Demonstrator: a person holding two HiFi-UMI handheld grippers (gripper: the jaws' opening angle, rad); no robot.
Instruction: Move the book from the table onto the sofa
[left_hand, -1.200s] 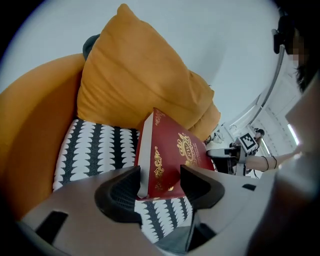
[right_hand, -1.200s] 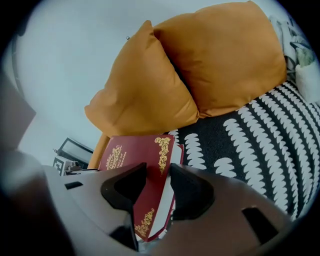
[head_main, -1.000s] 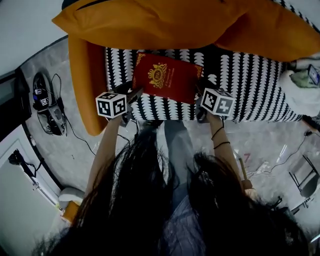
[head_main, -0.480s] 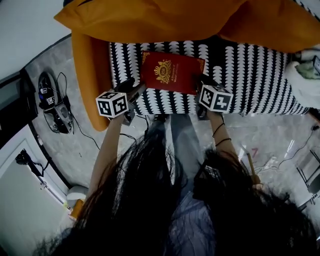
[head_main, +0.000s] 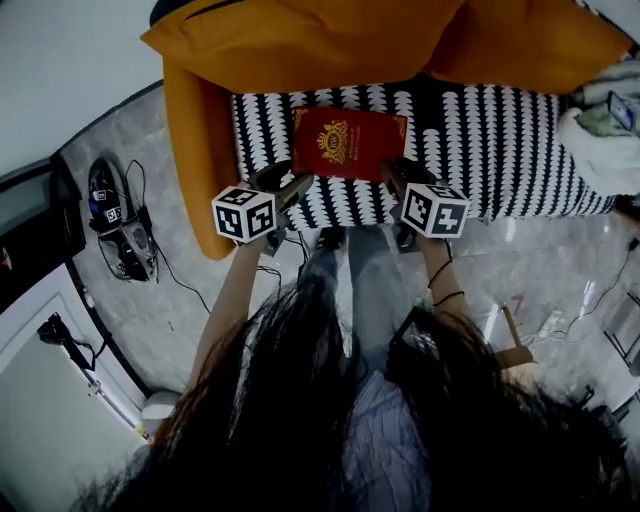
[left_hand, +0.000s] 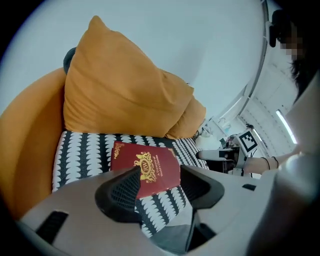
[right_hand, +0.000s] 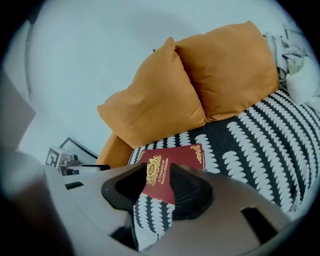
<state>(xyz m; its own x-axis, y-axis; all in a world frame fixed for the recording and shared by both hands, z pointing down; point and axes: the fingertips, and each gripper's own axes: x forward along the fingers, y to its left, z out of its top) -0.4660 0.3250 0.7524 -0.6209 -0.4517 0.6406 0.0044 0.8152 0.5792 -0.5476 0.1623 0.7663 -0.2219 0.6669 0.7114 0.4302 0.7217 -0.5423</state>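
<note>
Left gripper (head_main: 288, 184) spread wide, right gripper (head_main: 393, 176) parted too, both empty, hovering just off the near corners of the red gold-crested hardback book (head_main: 348, 143). It lies flat on the black-and-white patterned sofa seat (head_main: 500, 140). Probably stiff, smooth, fairly light: pinch its edges. Thickness unreadable; no table shows.

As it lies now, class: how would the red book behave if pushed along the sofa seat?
The red book lies flat with straight edges, so it is probably stiff. Lying flat, it shouldn't roll or tip. The fabric sofa seat would likely drag on it.
</note>
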